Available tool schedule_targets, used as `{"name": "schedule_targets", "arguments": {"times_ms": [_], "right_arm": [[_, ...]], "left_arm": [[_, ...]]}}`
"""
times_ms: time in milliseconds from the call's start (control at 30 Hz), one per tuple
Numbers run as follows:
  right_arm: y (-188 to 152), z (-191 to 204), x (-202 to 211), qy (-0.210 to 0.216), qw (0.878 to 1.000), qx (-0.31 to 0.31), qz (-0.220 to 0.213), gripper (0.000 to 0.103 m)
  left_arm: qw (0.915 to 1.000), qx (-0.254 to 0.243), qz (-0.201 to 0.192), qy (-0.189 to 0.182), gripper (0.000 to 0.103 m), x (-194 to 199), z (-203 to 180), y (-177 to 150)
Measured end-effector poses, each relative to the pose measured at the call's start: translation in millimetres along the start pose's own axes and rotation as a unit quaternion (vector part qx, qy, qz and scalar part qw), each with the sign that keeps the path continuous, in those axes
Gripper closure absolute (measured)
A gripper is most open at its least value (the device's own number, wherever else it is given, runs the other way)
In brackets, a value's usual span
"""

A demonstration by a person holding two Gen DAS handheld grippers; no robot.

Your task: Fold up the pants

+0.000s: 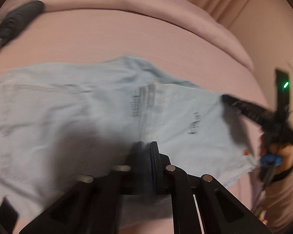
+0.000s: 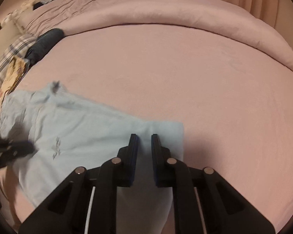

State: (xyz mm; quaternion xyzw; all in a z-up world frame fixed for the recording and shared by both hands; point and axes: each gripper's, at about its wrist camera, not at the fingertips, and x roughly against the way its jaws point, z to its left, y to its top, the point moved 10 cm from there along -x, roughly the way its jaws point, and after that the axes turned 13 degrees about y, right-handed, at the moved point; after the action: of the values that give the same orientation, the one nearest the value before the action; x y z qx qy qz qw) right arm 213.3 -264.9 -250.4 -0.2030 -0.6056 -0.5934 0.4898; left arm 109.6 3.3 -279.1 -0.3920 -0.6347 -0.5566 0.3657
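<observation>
- Below the long pink duvet roll (image 2: pixel 166 11), on its near side, we see the light blue pants (image 2: pixel 78 132) spread over the pink sheet (image 2: pixel 185 78), well apart from the roll
- From the left wrist view, the pants (image 1: pixel 78 107) fill the middle of the picture, wrinkled and blurred, with the duvet roll (image 1: pixel 127 0) arching far above them
- We find small dark printed marks (image 1: pixel 193 124) on the cloth, on the side away from the duvet roll
- Our right gripper (image 2: pixel 143 136) points down at the pants' edge farthest from the roll's left end; blue cloth fills the gap between its fingers (image 2: pixel 133 148) and puckers into a crease just ahead of them, so we read it as clenched on the pants
- In the left wrist view that same right gripper (image 1: pixel 224 98) meets the cloth at its right corner
- Our left gripper (image 1: pixel 145 146) hangs over the pants with its fingers (image 1: pixel 156 156) drawn close together; blur and shadow hide whether cloth sits between them, so we cannot tell if it grips
- Seen from the right wrist, the left gripper (image 2: pixel 29 147) is a dark smear with its tip on the cloth
- At the duvet roll's left end lies a dark pillow (image 2: pixel 45 44), with plaid fabric (image 2: pixel 9 54) just beside it
</observation>
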Motion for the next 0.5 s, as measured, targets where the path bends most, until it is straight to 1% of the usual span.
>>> {"name": "schedule_targets", "arguments": {"times_ms": [33, 67, 100, 133, 167, 200, 267, 300, 333, 367, 400, 433, 467, 500], "right_arm": [[6.7, 3.3, 2.4, -0.017, 1.000, 0.004, 0.000, 0.087], [14.9, 13.9, 5.8, -0.022, 1.000, 0.018, -0.006, 0.081], [20.8, 26.6, 7.6, -0.007, 0.999, 0.031, -0.012, 0.081], [27.3, 49.6, 7.7, 0.038, 0.998, 0.049, -0.015, 0.080], [30.9, 76.5, 5.1, 0.090, 0.994, 0.068, -0.002, 0.081], [32.7, 95.8, 1.1, 0.118, 0.989, 0.085, 0.012, 0.081], [33.9, 131.1, -10.6, 0.150, 0.979, 0.129, 0.047, 0.081], [33.5, 143.7, -16.6, 0.159, 0.974, 0.148, 0.061, 0.081], [32.8, 154.9, -23.5, 0.159, 0.969, 0.171, 0.074, 0.081], [31.3, 167.4, -34.1, 0.150, 0.963, 0.207, 0.089, 0.080], [28.7, 175.3, -43.1, 0.149, 0.957, 0.227, 0.104, 0.080], [24.6, 181.9, -53.3, 0.152, 0.950, 0.241, 0.125, 0.078], [23.5, 185.9, -61.6, 0.146, 0.947, 0.249, 0.138, 0.074], [24.8, 187.7, -66.7, 0.142, 0.946, 0.256, 0.142, 0.073]], "left_arm": [[0.9999, 0.008, 0.002, -0.008, 0.079, 1.9, 8.8, -4.6], [0.9994, 0.019, 0.009, -0.027, 0.079, 3.8, 16.6, -10.9], [0.9989, 0.028, 0.012, -0.036, 0.079, 5.6, 19.5, -14.9], [0.9987, 0.030, 0.009, -0.039, 0.079, 9.3, 21.5, -17.2], [0.9987, 0.032, 0.004, -0.040, 0.079, 15.2, 22.6, -20.4], [0.9985, 0.035, -0.001, -0.043, 0.079, 20.4, 21.8, -22.6], [0.9974, 0.043, -0.011, -0.056, 0.079, 31.7, 14.0, -26.8], [0.9969, 0.042, -0.017, -0.064, 0.075, 36.2, 11.7, -28.2], [0.9965, 0.040, -0.019, -0.071, 0.070, 38.0, 9.1, -29.1], [0.9961, 0.039, -0.020, -0.076, 0.056, 37.8, 10.2, -31.1], [0.9958, 0.046, -0.017, -0.077, 0.040, 34.7, 6.9, -28.4], [0.9954, 0.052, -0.013, -0.080, 0.035, 32.6, 5.4, -28.4], [0.9953, 0.051, -0.011, -0.081, 0.031, 32.2, 4.6, -30.3], [0.9961, 0.046, -0.012, -0.074, 0.031, 29.8, 2.4, -30.7]]}}
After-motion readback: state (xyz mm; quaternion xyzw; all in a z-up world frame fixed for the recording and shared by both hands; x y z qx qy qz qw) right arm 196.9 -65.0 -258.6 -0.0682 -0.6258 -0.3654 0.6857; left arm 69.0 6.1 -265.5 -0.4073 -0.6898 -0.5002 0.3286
